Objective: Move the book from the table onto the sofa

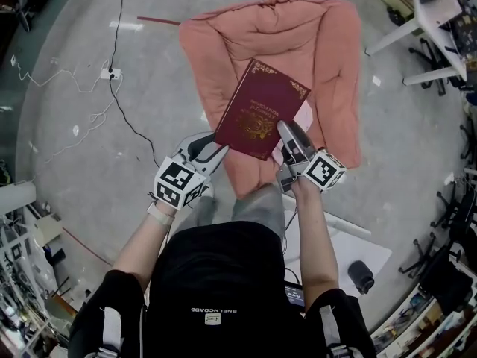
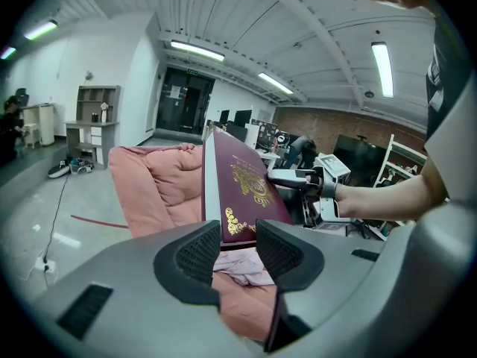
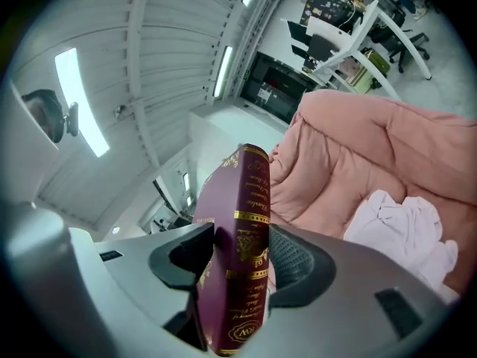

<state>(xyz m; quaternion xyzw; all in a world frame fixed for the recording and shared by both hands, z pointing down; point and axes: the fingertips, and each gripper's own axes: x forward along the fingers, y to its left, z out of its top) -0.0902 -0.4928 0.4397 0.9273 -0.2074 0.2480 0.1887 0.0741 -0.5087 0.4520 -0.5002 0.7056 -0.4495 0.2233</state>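
- Book: dark red hardback with gold ornament. It is in the air, carried between my two claws and tilted, with its far end higher than the end they grip. It touches neither tabletop nor sofa.
- Left claw: closed on the book's near corner. In the left gripper view the book stands up out of the claw with a pad on each face.
- Right claw: clamped across the book's thickness at the opposite near edge. In the right gripper view the gold-banded spine fills the gap of the claw, so the jaws sit wide on it.
- Sofa: a pink padded floor seat, directly beyond and below both claws. Its seat is under the book's far half.
- White cloth: crumpled on the seat, below and just ahead of the right claw. I take it for a possible lump under the book.
- Tabletop: a white slab behind the right claw, as I read it. The book is not on it.
- Done, in my judgement: the book has been picked up, taken off the tabletop and carried over the sofa.
- Left to do, in my judgement: lower the book to the cushion, lay it flat, open both claws and back them away.
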